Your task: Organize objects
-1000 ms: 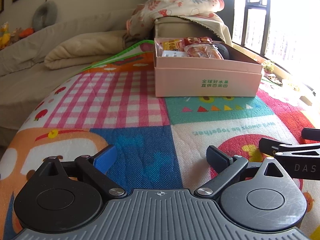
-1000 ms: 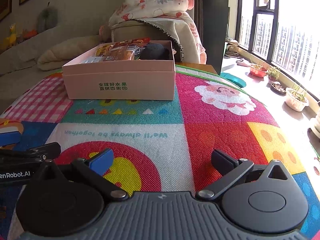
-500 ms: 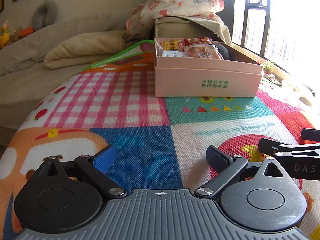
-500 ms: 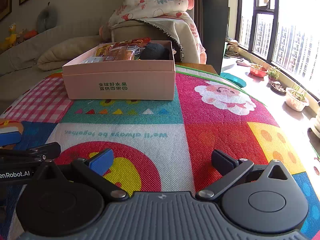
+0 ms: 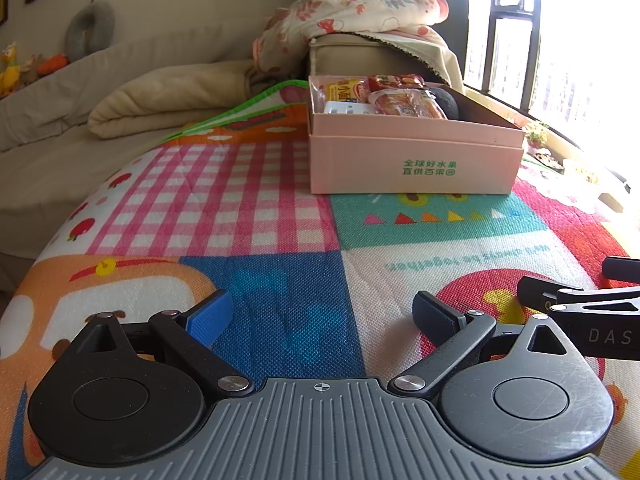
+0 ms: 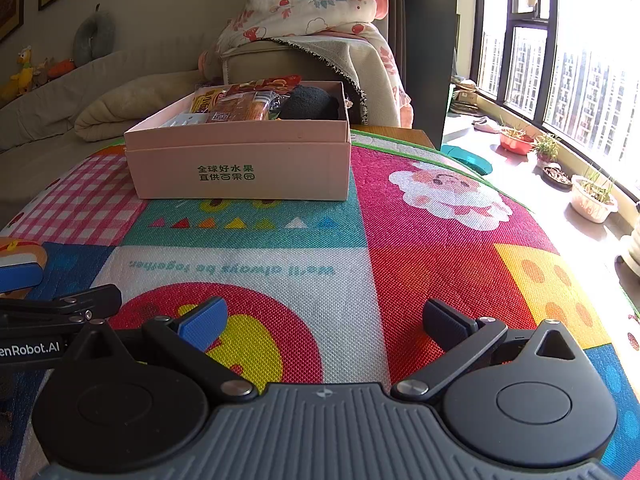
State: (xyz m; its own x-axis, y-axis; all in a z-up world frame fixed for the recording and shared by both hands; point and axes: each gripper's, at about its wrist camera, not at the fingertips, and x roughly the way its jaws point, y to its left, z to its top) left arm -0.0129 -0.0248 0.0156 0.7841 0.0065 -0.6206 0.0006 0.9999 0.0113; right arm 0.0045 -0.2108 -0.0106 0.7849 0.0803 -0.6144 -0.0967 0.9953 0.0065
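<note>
Spread under everything, a woven play mat (image 5: pixel 256 208) in bright printed panels. Straight ahead of both tools and well apart from them – a pink cardboard box (image 6: pixel 240 168), long side facing, packed with crinkly snack packets (image 5: pixel 404 102) and 1 dark rounded lump (image 6: pixel 310 104). Left tool (image 5: pixel 324 312) and right tool (image 6: pixel 326 316): jaws spread wide, gripping nothing – neither plainly nearer.

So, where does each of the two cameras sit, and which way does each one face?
Left wrist: on the left gripper, low over the patchwork mat, facing the pink box; own open fingers show, right gripper at the right edge.
Right wrist: on the right gripper, facing the same pink box and the window; left gripper at the left edge.
Shared: box, mat, sofa.
</note>
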